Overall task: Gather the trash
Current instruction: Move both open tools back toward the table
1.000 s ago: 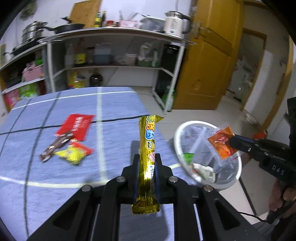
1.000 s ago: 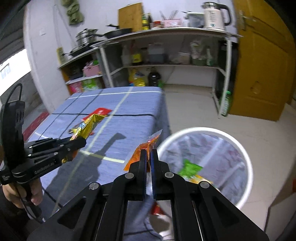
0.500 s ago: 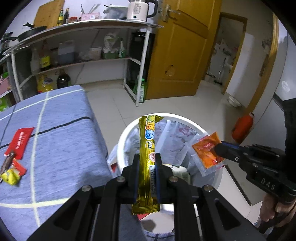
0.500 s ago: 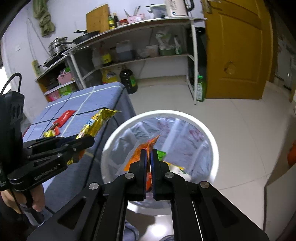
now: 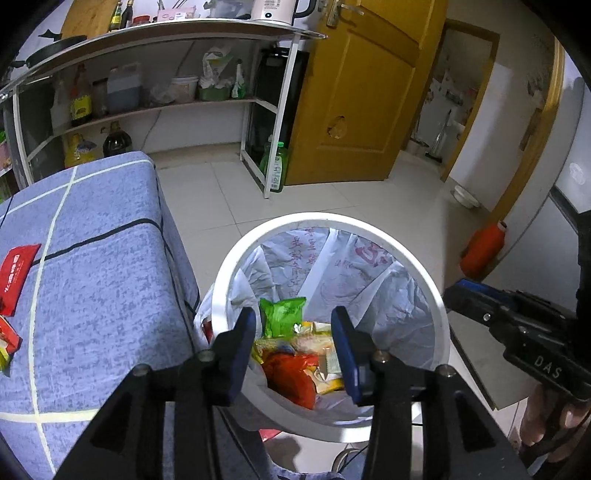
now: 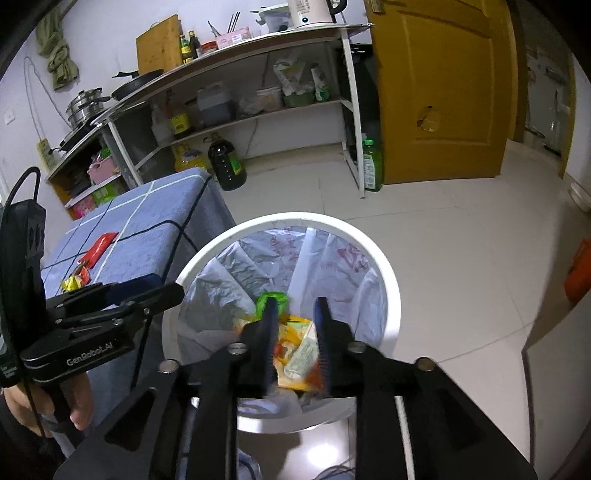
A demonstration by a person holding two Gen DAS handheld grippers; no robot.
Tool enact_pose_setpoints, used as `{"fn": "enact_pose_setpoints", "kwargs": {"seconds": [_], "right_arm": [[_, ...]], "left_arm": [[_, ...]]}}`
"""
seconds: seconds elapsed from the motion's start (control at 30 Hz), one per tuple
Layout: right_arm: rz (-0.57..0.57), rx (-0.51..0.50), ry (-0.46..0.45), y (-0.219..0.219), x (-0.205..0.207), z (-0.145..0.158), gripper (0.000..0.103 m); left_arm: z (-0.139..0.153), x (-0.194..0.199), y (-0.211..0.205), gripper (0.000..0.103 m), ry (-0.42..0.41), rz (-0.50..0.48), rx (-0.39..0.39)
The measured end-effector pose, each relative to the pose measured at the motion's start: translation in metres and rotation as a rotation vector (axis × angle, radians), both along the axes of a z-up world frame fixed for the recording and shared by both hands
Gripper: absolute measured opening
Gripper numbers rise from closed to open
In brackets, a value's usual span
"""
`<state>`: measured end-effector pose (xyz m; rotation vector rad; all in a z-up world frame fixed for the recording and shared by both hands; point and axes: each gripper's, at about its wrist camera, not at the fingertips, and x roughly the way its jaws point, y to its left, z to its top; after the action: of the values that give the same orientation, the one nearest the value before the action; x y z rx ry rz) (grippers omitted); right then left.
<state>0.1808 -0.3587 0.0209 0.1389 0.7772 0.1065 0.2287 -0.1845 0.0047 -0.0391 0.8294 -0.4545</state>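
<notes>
Home kitchen (pans (image 6: 88, 105), kettle (image 6: 310, 11)).

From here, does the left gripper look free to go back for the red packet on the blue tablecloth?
Probably yes. The left gripper is open and empty over the bin, and the red packet lies flat and uncovered on the tablecloth.

Even indoor light, fisheye bending, dark corner vignette, slight motion blur

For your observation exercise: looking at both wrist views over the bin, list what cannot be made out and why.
- Bottom of the trash bin: hidden under piled wrappers, both views.
- Red packet on the table: print too small; the left wrist view's edge cuts off its neighbours.
- Orange wrapper by the right gripper: motion-blurred, right wrist view.
</notes>
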Motion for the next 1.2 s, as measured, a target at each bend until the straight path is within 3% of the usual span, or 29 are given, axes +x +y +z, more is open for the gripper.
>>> {"fn": "enact_pose_setpoints", "kwargs": {"seconds": [0.23, 0.53, 1.2], "right_arm": [[0.057, -0.002, -0.064, 0.017, -0.01, 0.019, 0.025], [0.175, 0.002, -0.153, 0.058, -0.032, 0.049, 0.025], [0.38, 0.085, -0.253, 0.153, -0.107, 0.088, 0.027]], "left_arm": [[0.022, -0.017, 0.02, 0.044, -0.06, 0.018, -0.028], [0.051, -0.043, 0.081, 0.044, -0.136, 0.107, -0.037], [0.074, -0.146, 0.221, 0.05, -0.219, 0.312, -0.02]]}}
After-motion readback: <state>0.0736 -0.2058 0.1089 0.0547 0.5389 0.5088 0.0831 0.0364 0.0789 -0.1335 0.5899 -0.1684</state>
